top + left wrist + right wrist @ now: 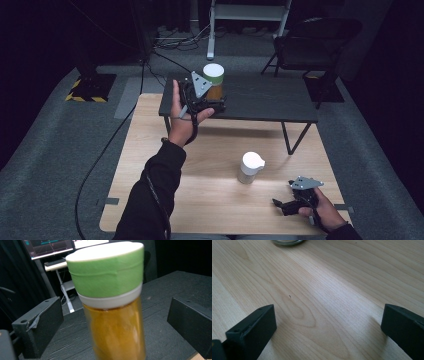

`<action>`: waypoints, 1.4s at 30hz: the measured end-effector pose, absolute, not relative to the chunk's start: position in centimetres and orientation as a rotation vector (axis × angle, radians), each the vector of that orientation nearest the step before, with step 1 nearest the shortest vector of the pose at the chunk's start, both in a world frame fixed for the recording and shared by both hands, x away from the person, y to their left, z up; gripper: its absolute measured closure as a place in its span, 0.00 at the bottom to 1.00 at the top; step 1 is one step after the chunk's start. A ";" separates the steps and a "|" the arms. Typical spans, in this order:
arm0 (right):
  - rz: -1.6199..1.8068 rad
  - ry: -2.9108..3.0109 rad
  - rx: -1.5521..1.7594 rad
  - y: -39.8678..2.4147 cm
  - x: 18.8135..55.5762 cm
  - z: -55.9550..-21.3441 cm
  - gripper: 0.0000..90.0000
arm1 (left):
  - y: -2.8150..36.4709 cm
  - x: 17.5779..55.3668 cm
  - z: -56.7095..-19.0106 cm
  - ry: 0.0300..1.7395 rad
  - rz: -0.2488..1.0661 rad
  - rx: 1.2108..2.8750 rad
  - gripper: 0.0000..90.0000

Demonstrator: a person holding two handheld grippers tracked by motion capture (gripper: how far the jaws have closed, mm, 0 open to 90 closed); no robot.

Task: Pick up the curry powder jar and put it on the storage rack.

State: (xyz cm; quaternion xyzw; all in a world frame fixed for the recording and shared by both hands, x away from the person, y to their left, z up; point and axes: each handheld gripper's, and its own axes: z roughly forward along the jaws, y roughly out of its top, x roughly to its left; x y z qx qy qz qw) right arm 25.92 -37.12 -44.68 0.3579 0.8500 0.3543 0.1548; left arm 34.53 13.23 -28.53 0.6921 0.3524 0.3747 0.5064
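Observation:
A jar (214, 80) with amber contents and a green-taped white lid (107, 277) stands upright on the low black table (270, 100). My left gripper (215, 101) is open. Its jaws stand on either side of the jar, with a gap on each side in the left gripper view, and neither presses on the glass. A smaller clear jar with a white lid (250, 167) stands on the light wooden table (200, 195). My right gripper (282, 206) is open low over the wood at the front right, nothing between its jaws. The small jar's base (287, 242) lies ahead of it.
The black table butts against the far edge of the wooden one. A dark folding chair (310, 40) and a white stand (212, 30) are on the grey carpet behind. Cables run along the floor at the left. Monitors (50, 246) glow beyond the jar.

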 end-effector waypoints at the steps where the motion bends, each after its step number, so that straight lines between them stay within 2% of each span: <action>1: 1.015 2.435 1.024 -37.1 25.9 -44.7 0.00 | 13.2 34.4 -28.6 0.849 0.902 1.670 0.01; 27: 1.014 2.436 1.021 -37.1 25.9 -44.7 0.00 | 13.1 30.0 -31.7 0.752 0.977 1.806 0.01; 42: 1.014 2.436 1.021 -37.1 25.9 -44.7 0.00 | 14.1 28.6 -34.1 0.743 0.931 1.900 0.01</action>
